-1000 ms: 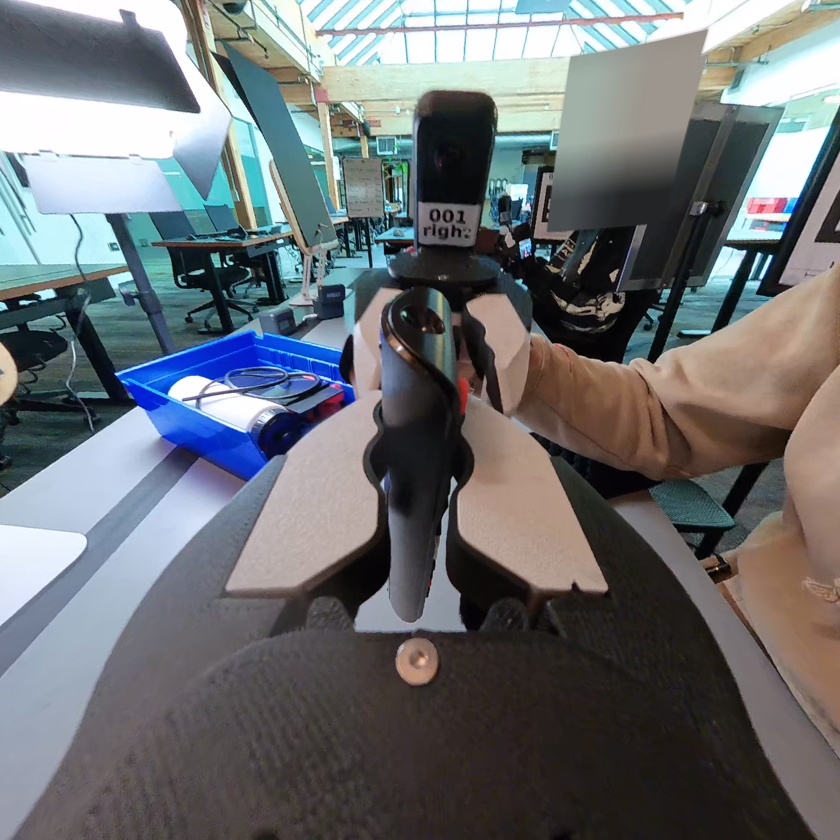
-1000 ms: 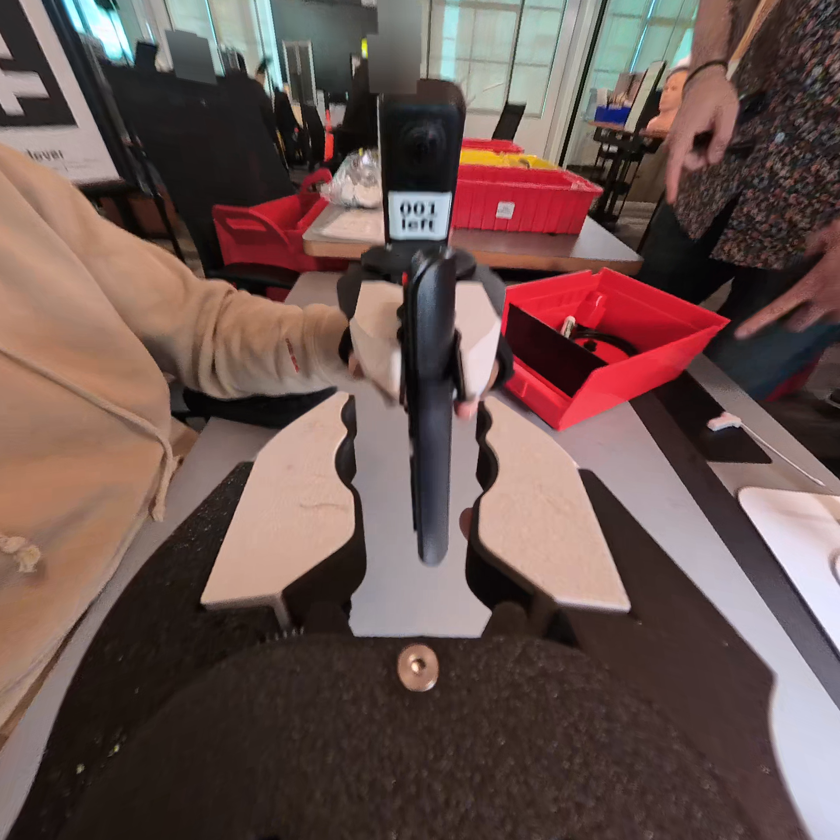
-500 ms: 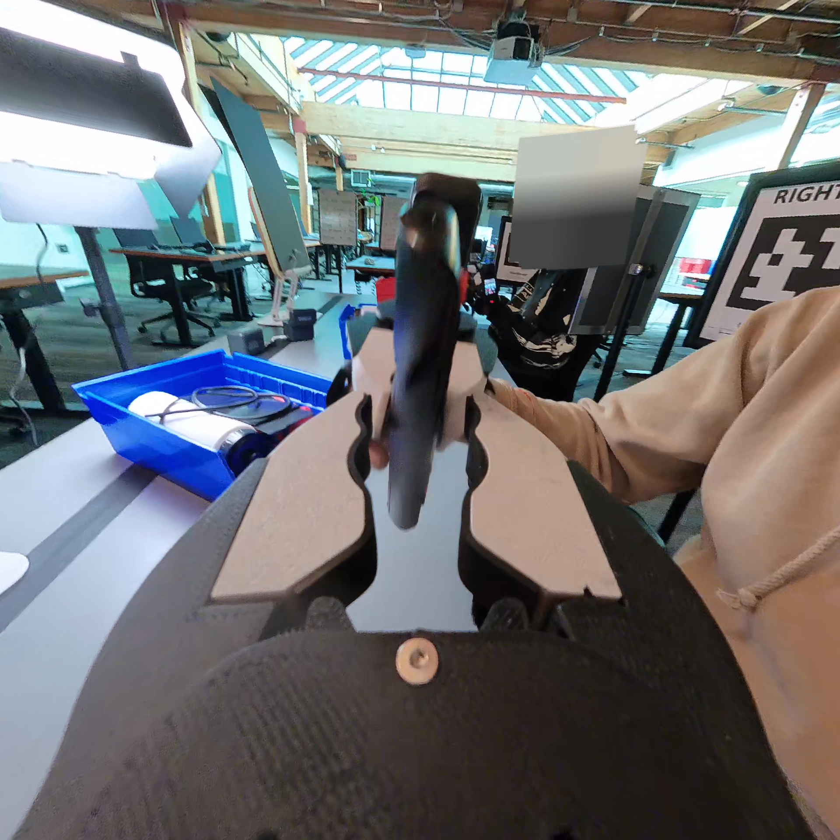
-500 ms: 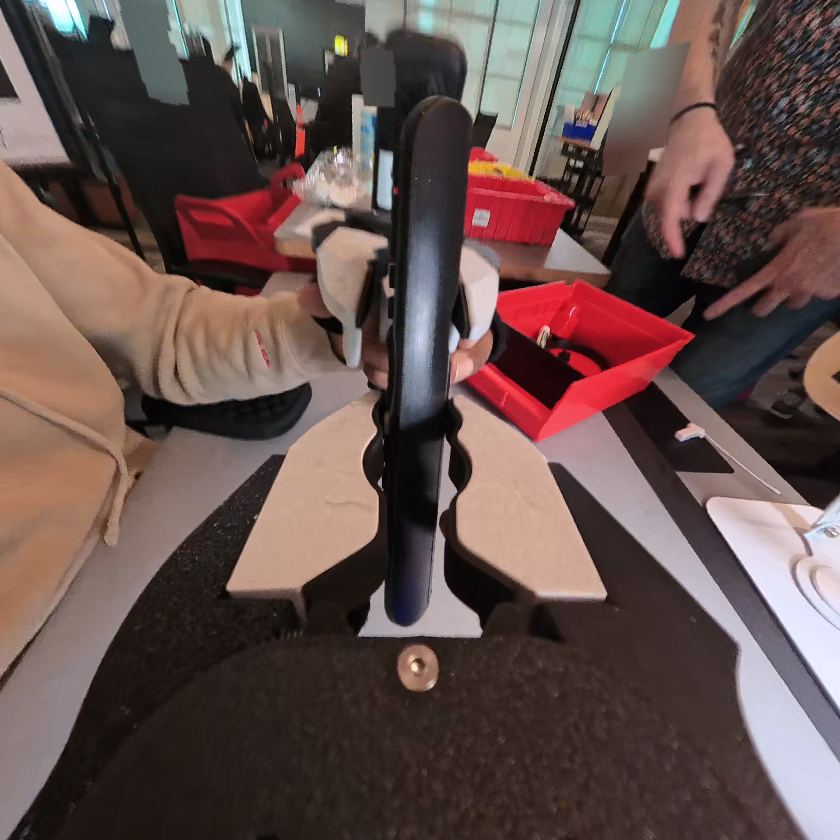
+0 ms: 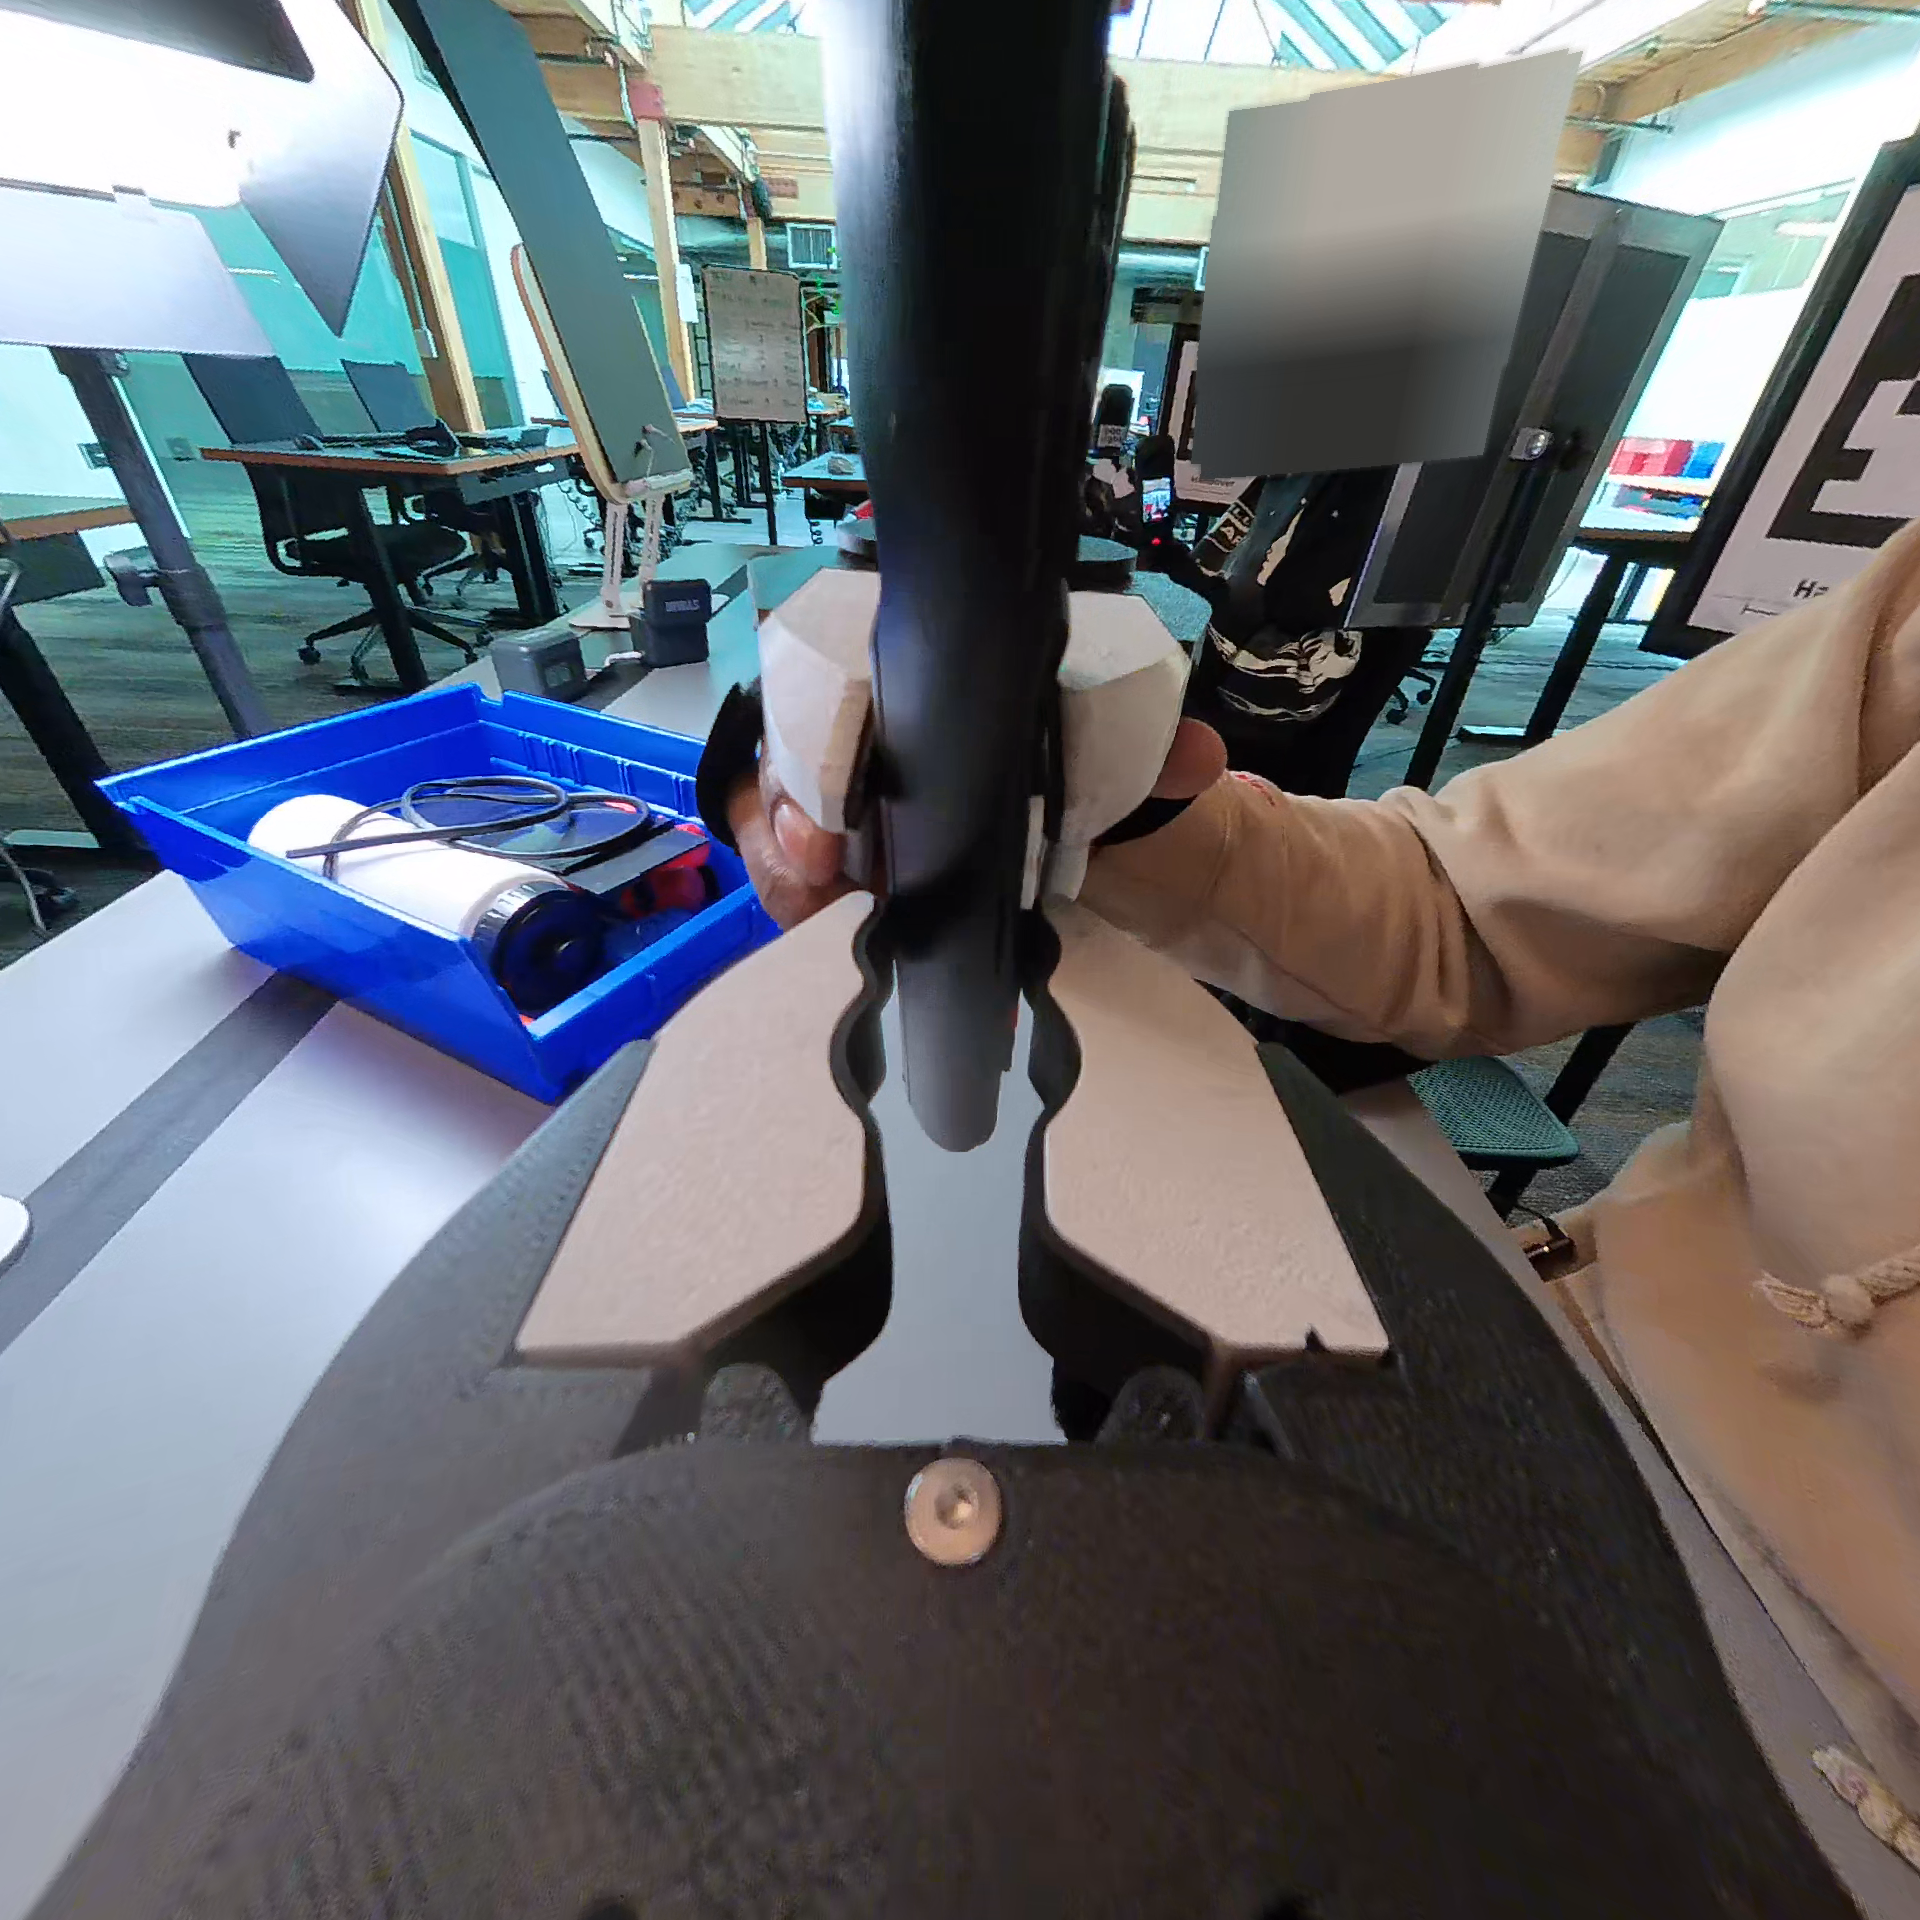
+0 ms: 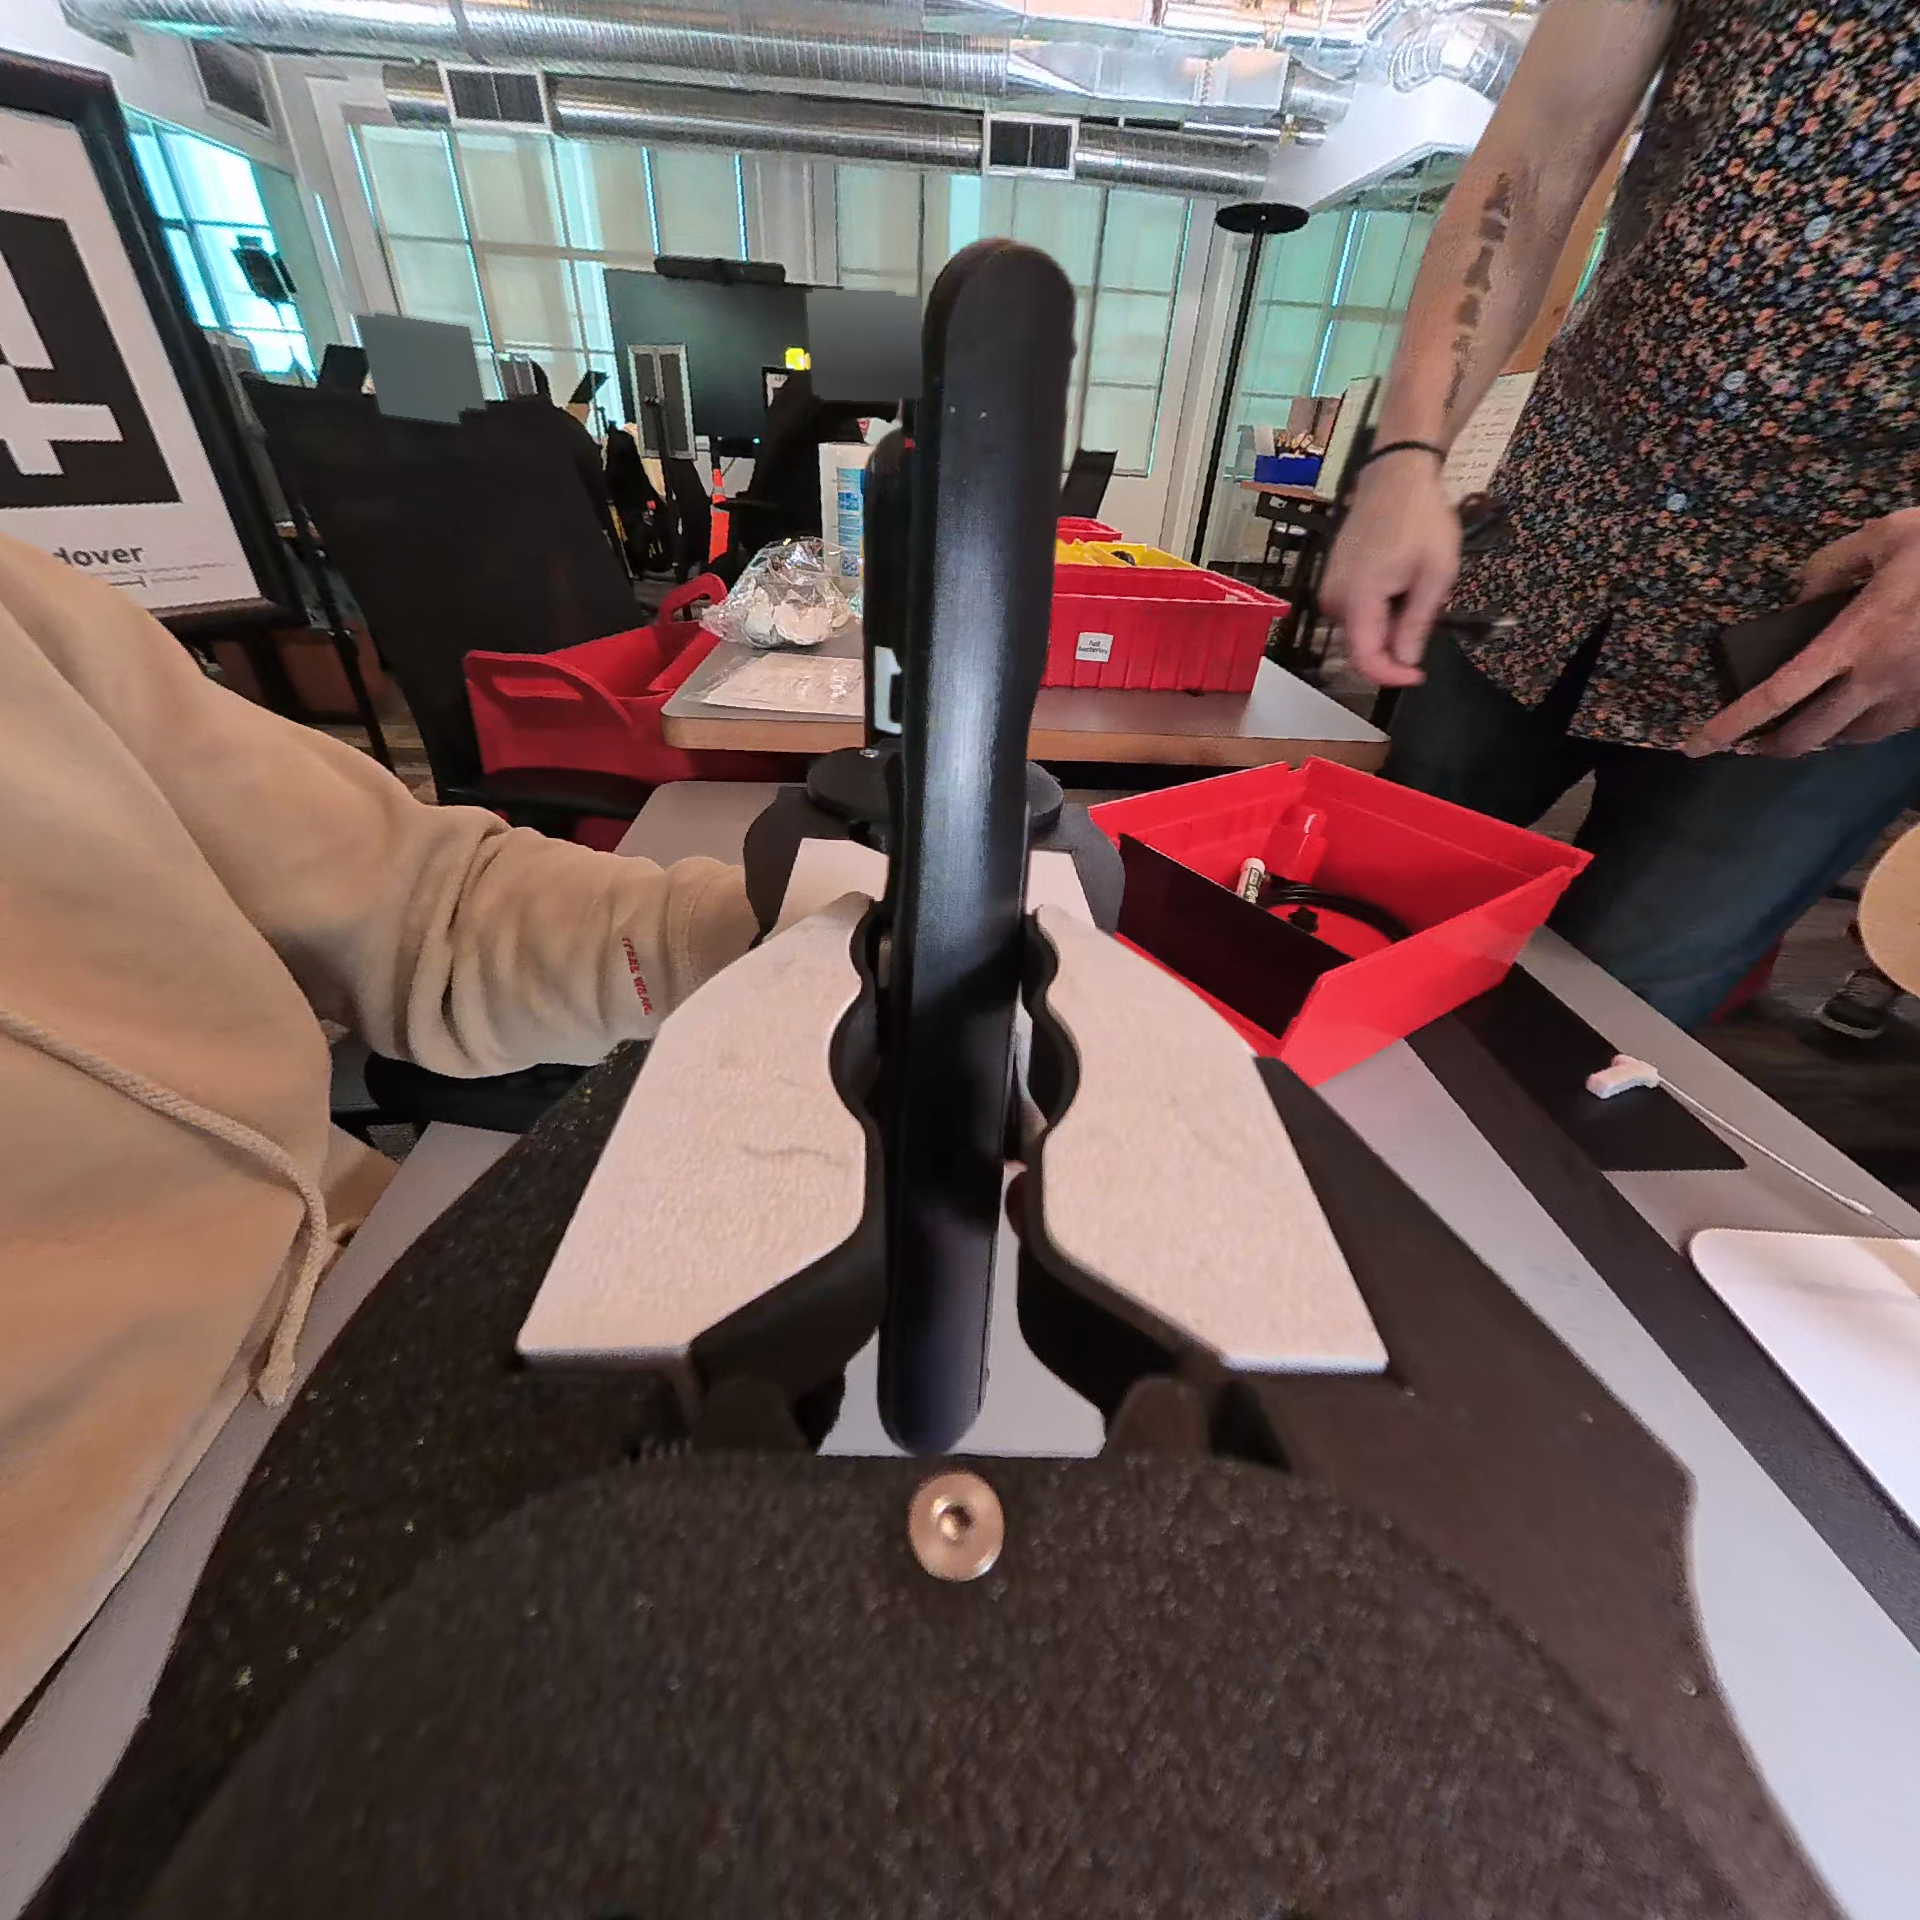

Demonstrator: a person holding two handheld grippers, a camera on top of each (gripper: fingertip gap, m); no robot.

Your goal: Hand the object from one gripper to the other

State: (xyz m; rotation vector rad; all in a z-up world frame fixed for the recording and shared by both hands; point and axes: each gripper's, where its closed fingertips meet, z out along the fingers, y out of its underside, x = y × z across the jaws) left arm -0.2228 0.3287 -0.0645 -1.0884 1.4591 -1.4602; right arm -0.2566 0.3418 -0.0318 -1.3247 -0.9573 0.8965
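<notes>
A long black tool with a red strip (image 5: 966,520) stands upright between both grippers above the grey table (image 5: 156,1299). My left gripper (image 5: 954,925) has narrowed onto the tool's lower end, and its fingertips touch it on both sides. My right gripper (image 5: 966,748) faces it just beyond and grips the tool slightly higher. In the right wrist view the tool (image 6: 977,727) sits deep between the fingers of my right gripper (image 6: 948,925), which is shut on it. A finger (image 6: 831,878) of the left gripper shows behind. The tool's top is out of the left view.
A blue bin (image 5: 343,935) with a white roll and cables sits left of the grippers. A red bin (image 6: 1455,987) sits at right. A person (image 6: 1714,416) stands beside the table at right. A white pad (image 6: 1818,1330) lies at the right edge. About 4 cm separates my left fingertips from my right.
One second ago only the left gripper held the tool; then the right shut on it and the left opened. Now the left has narrowed onto the tool's end again, and the grippers are closer together.
</notes>
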